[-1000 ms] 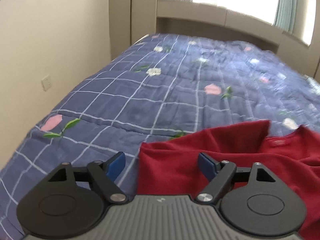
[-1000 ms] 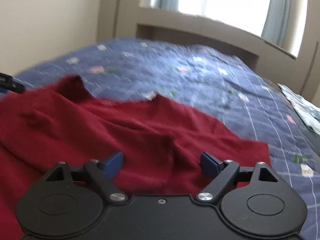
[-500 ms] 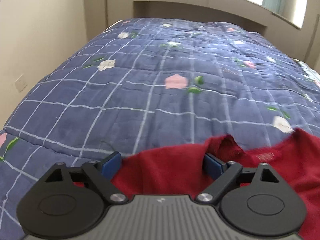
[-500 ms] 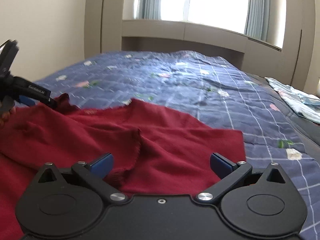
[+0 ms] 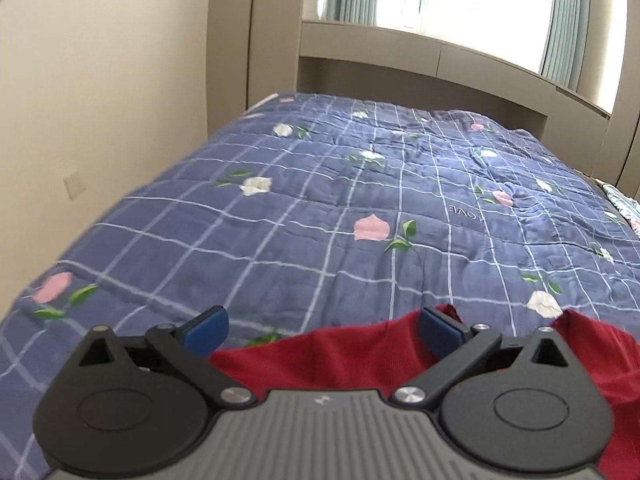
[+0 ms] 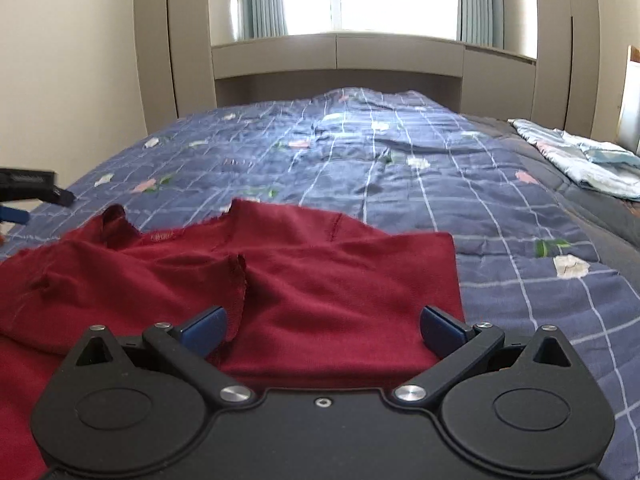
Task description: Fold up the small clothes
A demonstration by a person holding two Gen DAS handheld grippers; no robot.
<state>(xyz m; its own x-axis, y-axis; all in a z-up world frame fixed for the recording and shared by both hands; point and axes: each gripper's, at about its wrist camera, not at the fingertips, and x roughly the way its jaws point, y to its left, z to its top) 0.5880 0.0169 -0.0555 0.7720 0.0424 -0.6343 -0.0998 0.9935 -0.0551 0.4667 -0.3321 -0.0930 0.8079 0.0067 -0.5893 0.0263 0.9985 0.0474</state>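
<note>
On the blue quilt (image 6: 400, 168), the red top (image 6: 320, 280) now lies flatter than before. Left gripper (image 5: 322, 330) and right gripper (image 6: 322, 330) both stay spread wide above its near edge, gripping nothing.

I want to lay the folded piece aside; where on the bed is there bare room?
Bare quilt runs from the red garment up to the headboard. The right edge is crowded by a pale folded cloth; the near left holds the garment and the left gripper.
</note>
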